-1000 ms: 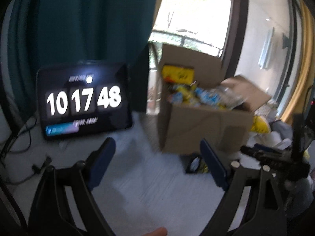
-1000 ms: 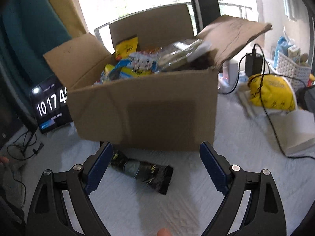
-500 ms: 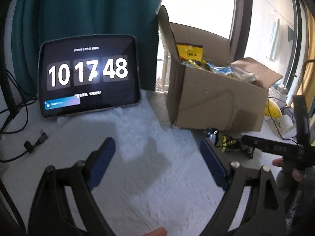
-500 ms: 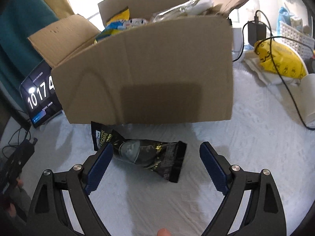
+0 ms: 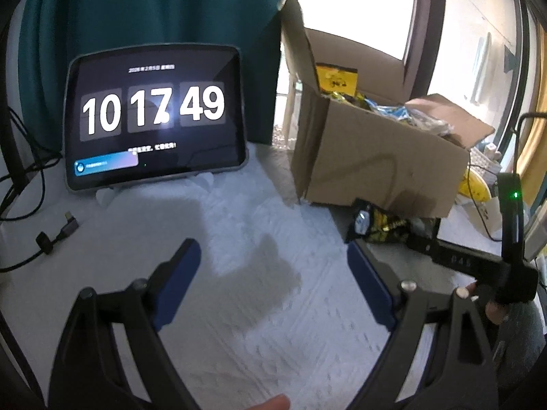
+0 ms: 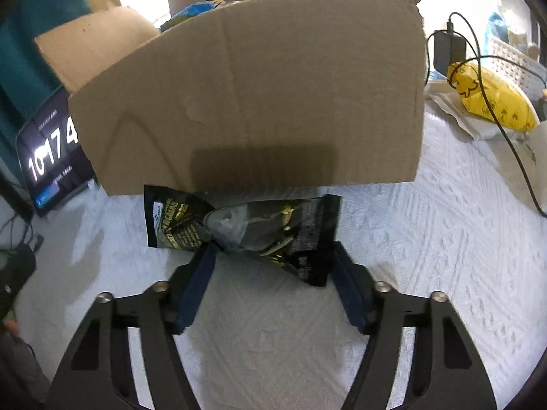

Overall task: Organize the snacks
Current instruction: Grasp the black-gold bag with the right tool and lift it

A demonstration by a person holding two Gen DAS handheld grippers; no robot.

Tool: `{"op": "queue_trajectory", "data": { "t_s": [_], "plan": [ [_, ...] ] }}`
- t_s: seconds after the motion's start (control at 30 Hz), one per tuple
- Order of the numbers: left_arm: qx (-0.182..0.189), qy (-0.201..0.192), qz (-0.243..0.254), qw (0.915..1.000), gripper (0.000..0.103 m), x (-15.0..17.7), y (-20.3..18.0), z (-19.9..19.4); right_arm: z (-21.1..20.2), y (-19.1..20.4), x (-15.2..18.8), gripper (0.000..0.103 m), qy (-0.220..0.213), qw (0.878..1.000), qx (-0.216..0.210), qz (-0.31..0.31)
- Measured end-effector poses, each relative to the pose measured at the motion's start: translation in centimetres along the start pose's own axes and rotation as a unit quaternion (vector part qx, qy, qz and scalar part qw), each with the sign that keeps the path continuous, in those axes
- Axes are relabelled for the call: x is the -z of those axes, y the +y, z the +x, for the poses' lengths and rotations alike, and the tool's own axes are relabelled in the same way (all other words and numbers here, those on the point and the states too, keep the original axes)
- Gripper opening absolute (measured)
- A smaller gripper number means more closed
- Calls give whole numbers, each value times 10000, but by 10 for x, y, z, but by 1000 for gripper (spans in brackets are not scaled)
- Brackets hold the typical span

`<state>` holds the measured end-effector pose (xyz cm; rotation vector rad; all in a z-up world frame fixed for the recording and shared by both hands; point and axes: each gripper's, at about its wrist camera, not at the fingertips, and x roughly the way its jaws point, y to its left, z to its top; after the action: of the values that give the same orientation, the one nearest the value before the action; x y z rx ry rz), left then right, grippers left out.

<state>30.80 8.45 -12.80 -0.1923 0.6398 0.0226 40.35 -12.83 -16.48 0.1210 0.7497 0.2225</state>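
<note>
The right gripper (image 6: pixel 271 266), jaws wide and empty, straddled the black snack packet (image 6: pixel 246 230) lying crosswise against the cardboard box (image 6: pixel 259 102)

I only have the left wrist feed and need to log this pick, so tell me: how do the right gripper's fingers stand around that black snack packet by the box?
Observer: The right gripper is open, with one finger on each side of the black snack packet, both at its near edge; whether the pads touch it is unclear.
Operator: Is the packet touching the box?
Observer: It lies on the white cloth right along the base of the cardboard box; contact I cannot confirm.
Operator: Anything to the right of the box?
Observer: A yellow bag with a black cable draped over it.
</note>
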Motion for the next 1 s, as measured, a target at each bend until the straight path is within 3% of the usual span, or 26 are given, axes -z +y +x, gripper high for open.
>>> {"op": "queue_trajectory", "data": {
  "t_s": [0.07, 0.1, 0.17, 0.33, 0.6, 1.0],
  "plan": [
    [14, -1, 61, 10000, 89, 1, -3, -1, -1, -2, 0, 49, -36, 10000, -53, 49],
    [23, -5, 84, 10000, 89, 1, -4, -2, -2, -1, 0, 29, -65, 10000, -41, 60],
    [25, -15, 120, 9999, 89, 2, -5, -3, -5, -2, 1, 23, -99, 9999, -91, 77],
    [11, 20, 130, 9999, 89, 3, -5, 0, -20, -1, 8, 21, -140, 9998, -78, -128],
    [-81, 67, 115, 9999, 89, 4, -4, 4, -41, 13, 37, 21, 141, 9985, -430, -315],
    [-121, -65, 129, 9998, 89, 2, -7, -7, -83, 3, 36, 21, -239, 9984, -460, -230]
  ]
}}
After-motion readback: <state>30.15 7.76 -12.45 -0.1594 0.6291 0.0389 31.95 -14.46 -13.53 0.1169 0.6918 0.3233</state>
